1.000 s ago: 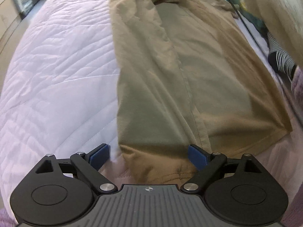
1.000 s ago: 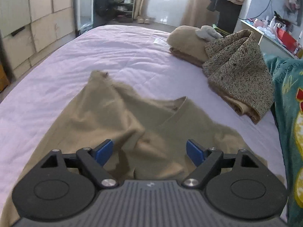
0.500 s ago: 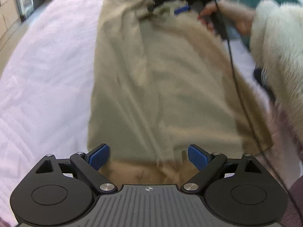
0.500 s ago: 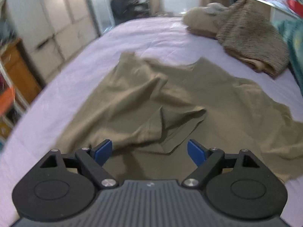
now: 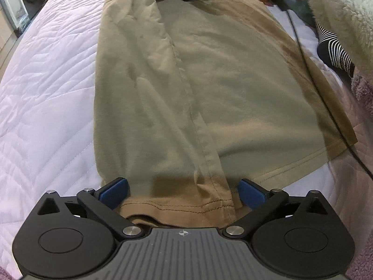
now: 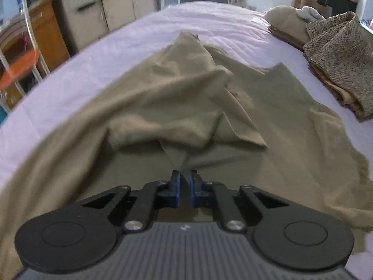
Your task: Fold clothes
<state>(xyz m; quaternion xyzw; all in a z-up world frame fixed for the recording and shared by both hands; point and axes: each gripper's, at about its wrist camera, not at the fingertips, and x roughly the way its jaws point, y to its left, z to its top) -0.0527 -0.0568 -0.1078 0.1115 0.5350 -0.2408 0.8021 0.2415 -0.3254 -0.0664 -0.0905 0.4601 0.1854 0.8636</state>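
Shirt hem under us, quilt bare on the left.
Our left gripper (image 5: 181,190) is opening over the olive T-shirt (image 5: 209,81) hem on the lilac quilt (image 5: 46,93); our right gripper (image 6: 184,182) is closing, pinching a fold of it.

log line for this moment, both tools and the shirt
left tool: opening, over hem, nothing gripped | right tool: closing, cloth fold between pads | shirt: partly folded on bed

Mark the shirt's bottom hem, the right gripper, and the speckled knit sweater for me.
bottom hem (image 5: 275,170), left wrist view, stitched edge.
right gripper (image 6: 184,182), right wrist view, between the fingertips, closing on a shirt fold.
speckled knit sweater (image 6: 338,53), right wrist view, folded top.
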